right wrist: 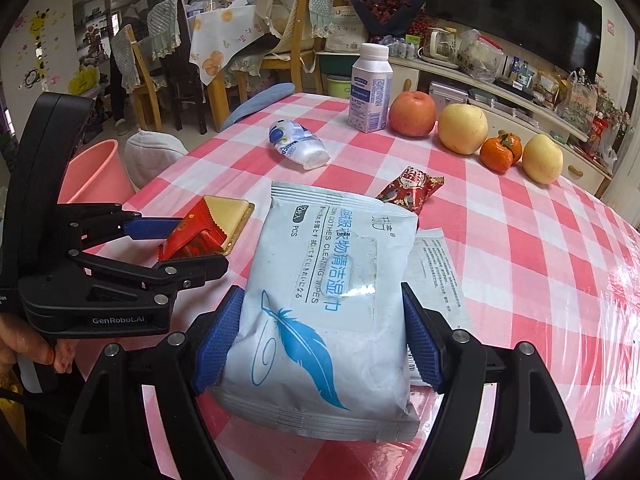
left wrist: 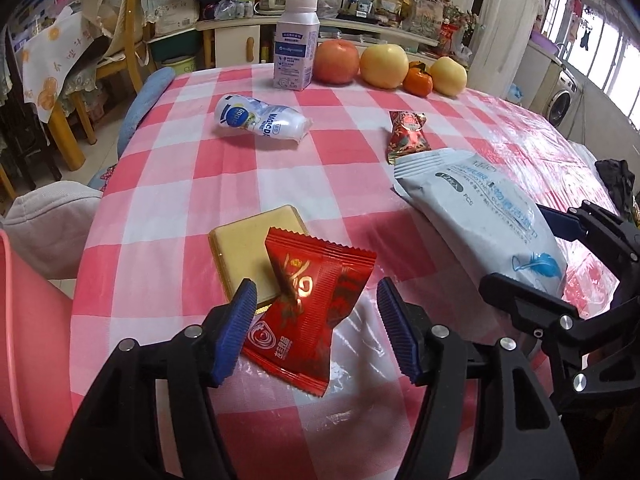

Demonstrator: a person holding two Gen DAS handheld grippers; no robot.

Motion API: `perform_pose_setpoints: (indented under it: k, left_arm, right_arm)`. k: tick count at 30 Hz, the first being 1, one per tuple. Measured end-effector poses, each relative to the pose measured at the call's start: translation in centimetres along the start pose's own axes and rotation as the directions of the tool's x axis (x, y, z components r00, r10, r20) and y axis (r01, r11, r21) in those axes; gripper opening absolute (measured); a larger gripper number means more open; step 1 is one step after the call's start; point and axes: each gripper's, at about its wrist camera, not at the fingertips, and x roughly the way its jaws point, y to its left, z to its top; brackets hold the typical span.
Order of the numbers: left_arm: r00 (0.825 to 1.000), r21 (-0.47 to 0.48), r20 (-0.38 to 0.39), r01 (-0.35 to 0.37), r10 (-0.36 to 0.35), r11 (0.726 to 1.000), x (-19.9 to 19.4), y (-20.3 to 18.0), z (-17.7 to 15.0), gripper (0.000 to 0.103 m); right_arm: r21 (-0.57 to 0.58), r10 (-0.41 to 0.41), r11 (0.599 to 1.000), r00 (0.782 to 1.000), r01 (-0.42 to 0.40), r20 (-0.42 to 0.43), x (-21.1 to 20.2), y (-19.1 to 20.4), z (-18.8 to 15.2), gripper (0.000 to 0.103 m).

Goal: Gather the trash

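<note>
Checked tablecloth (left wrist: pixel 192 184), red wrapper (left wrist: pixel 310 308) loose between spread left jaws, wipes pack (right wrist: pixel 320 312) pinched by right jaws

The right hand-held gripper (right wrist: pixel 320 340) clamps a white wipes pack (right wrist: pixel 320 312) with a blue feather print, its blue pads pressed on both side edges. To the left, the left hand-held gripper (right wrist: pixel 176 248) stands with its jaws apart around a red snack wrapper (right wrist: pixel 192 240), which overlaps a gold packet (right wrist: pixel 230 210). Farther back on the pink checked surface (right wrist: pixel 520 240) lie a crushed white bottle (right wrist: pixel 298 144) and a red candy wrapper (right wrist: pixel 412 192).
</note>
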Motion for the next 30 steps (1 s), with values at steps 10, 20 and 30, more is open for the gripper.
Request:
perform_pose_setpoints:
  k: [10,20,30]
  left_arm:
    - [1.000,-0.074,0.019,-0.009,0.010,0.997,-0.5,1.3,0.1,0.039]
    - [0.992,-0.182,0.125,-0.002,0.025,0.983,-4.4,4.4,1.0,0.039]
    - [0.948,-0.412,0.246,-0.088,0.204,0.907,-11.6,12.7,-0.3,0.039]
  right_arm:
    - [0.029,0.037,0.999,0.999,-0.037,0.011,-0.4,0.3,0.4,0.076]
    - [0.051,0.134,0.989,0.989,-0.137,0.056,-1.9,1.8,2.1,0.076]
    - [-0.049,0.261,0.965,0.962,-0.257,0.077,-3.0,9.3,6.5,0.076]
